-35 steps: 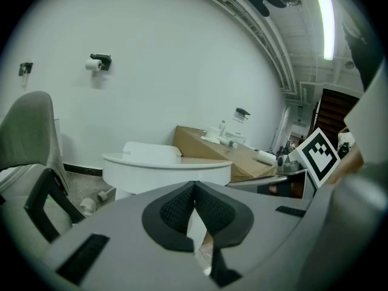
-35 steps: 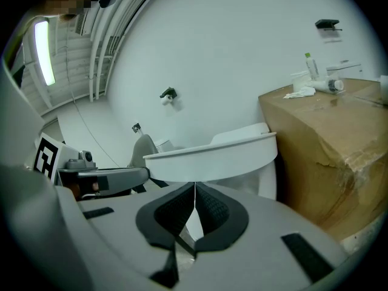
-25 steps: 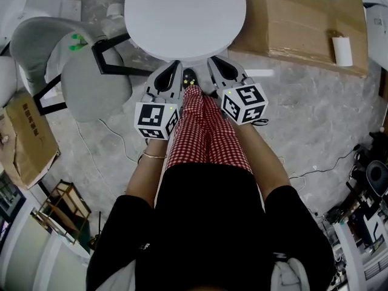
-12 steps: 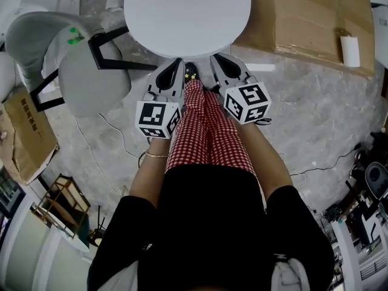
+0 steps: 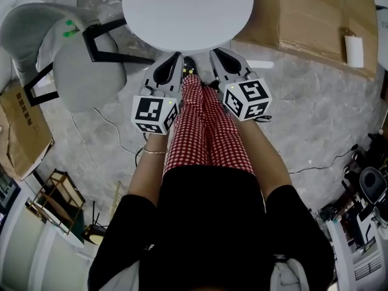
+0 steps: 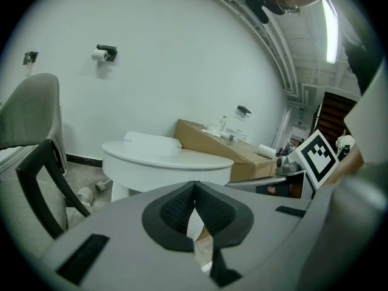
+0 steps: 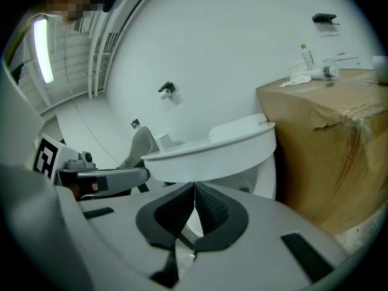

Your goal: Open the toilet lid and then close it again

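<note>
Head view: the closed white toilet lid (image 5: 188, 11) lies at the top, with a cardboard box (image 5: 303, 17) beside it on the floor. The left gripper (image 5: 174, 62) and right gripper (image 5: 217, 58) hover just short of the lid's near edge.

Left gripper view: jaws pressed together, empty (lid lies ahead).

Right gripper view: jaws pressed together, nothing between.

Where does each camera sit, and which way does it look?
Head view: on the person's head, looking steeply down at the closed toilet lid; shows arms, checked trousers, left claw and right claw.
Left gripper view: on the left claw, looking along its shut jaws at the toilet lid, chair at left.
Right gripper view: on the right claw, looking along its shut jaws at the toilet lid, cardboard box at right.
Shared: all three see the toilet lid; each gripper view glimpses the other claw.
</note>
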`<state>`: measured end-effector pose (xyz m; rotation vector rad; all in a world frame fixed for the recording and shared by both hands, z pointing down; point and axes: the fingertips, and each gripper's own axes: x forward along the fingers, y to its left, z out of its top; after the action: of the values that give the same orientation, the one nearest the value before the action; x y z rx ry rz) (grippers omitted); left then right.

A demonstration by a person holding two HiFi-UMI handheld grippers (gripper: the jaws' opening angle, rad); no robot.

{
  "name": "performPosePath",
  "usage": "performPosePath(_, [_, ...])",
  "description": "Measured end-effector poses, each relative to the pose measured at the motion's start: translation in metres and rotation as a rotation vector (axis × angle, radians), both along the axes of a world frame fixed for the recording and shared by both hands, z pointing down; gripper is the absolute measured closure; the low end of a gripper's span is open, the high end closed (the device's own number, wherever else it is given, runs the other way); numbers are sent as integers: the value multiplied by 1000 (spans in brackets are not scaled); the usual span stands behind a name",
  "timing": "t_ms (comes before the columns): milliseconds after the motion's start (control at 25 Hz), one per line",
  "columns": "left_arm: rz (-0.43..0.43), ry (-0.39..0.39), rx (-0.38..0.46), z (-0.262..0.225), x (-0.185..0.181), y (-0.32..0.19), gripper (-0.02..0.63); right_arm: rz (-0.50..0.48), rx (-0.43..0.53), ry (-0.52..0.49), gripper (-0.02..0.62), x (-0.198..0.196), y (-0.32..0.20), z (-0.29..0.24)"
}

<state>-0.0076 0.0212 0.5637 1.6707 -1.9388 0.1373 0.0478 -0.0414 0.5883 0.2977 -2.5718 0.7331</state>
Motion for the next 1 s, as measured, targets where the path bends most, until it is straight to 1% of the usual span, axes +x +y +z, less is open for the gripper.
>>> performPosePath(320, [-19,5,9,6,0,1,601,-22,2,-6,574,0,0,5])
performPosePath(440, [-29,25,12,10,1,1,601,-34,1,-12,574,1,1,9])
performPosePath(760, [-10,46,24,13,2,3,601,-26,-6,-17,574,2,1,12])
performPosePath(1000, [27,29,5,18,3,3,601,5,-8,-5,574,4,3,18])
